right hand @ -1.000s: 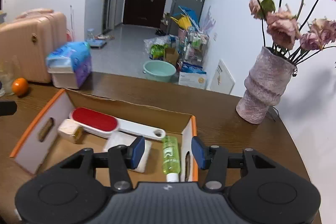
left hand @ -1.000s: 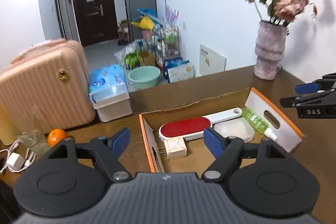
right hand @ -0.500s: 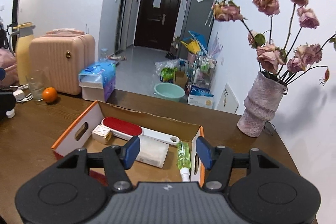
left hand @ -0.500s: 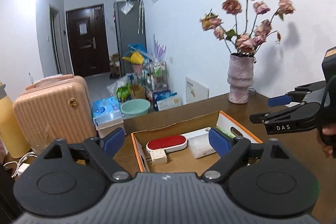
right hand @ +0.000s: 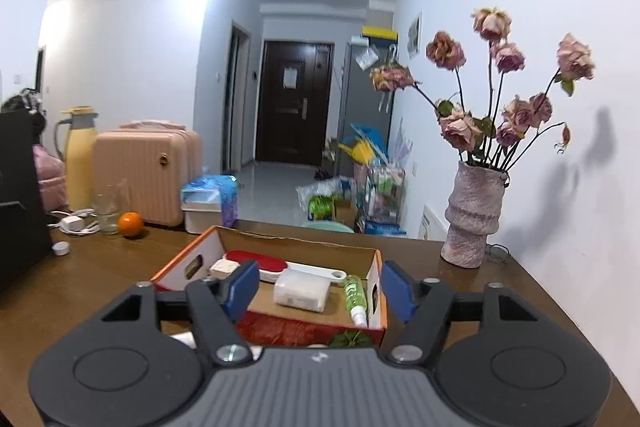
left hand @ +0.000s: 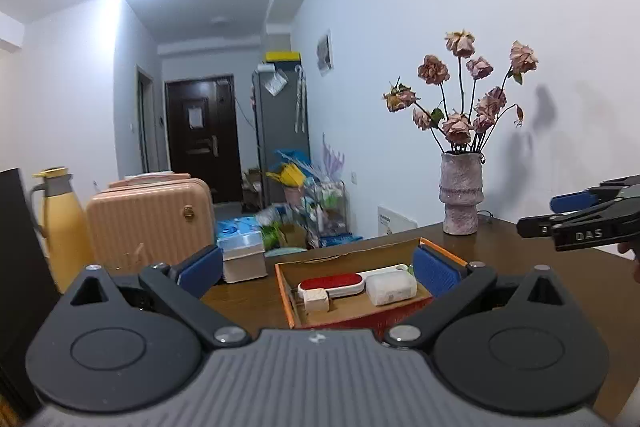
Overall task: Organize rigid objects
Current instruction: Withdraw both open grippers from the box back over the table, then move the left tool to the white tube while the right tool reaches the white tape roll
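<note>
- We see the lint brush, white case and green bottle already lying in the box
- We hold nothing: left gripper and right gripper fingers are opening, empty; little seems left

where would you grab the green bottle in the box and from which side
Probably by the middle of its body, from above. The green bottle lies on its side along the right wall of the cardboard box, white cap toward the camera, so a sideways approach is blocked by the wall. The white case lies apart on its left, leaving some room for a finger there.
</note>
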Demonstrator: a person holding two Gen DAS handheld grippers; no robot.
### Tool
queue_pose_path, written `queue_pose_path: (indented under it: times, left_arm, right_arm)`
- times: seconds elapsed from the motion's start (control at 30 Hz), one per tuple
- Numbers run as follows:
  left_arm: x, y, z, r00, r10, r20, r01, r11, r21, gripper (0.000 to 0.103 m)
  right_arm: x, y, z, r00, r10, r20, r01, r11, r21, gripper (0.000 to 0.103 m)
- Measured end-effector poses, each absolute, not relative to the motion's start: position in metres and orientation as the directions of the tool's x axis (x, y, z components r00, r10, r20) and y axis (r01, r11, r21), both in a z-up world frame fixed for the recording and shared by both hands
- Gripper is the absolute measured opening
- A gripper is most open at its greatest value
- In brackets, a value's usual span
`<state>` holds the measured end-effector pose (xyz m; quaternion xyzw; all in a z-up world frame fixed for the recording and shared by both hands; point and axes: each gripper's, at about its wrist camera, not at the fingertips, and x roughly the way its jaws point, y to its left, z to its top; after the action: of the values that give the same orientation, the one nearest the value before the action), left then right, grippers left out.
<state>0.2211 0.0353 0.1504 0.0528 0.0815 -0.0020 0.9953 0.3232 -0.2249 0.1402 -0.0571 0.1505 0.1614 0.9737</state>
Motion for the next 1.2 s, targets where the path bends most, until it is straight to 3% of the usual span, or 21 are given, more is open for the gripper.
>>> queue_pose_path:
  times: [0.07,0.23,0.57,1.2]
  left_arm:
    - [0.201,0.032,0.136,0.990,0.007,-0.144,0.009,0.994,0.113,0.103]
    - [0.169,0.027,0.089,0.983,0.058,-0.174,-0.036,0.991,0.131,0.103]
    - [0.128,0.035,0.039,0.967,0.055,-0.249,-0.043,0.998,0.051,0.103]
    - [0.190,0.036,0.012,0.927,0.046,-0.371,-0.027,0.998,0.055,0.103]
  right_arm:
    - [0.298,-0.227,0.129,0.905,0.316,-0.286,-0.353,0.932,-0.086,0.076]
    - [0.252,-0.225,0.092,0.907,0.305,-0.291,-0.364,0.914,-0.177,0.077]
    - [0.179,-0.226,0.030,0.908,0.292,-0.299,-0.331,0.939,-0.088,0.082]
    - [0.217,-0.211,0.001,0.867,0.300,-0.398,-0.354,0.933,-0.068,0.082]
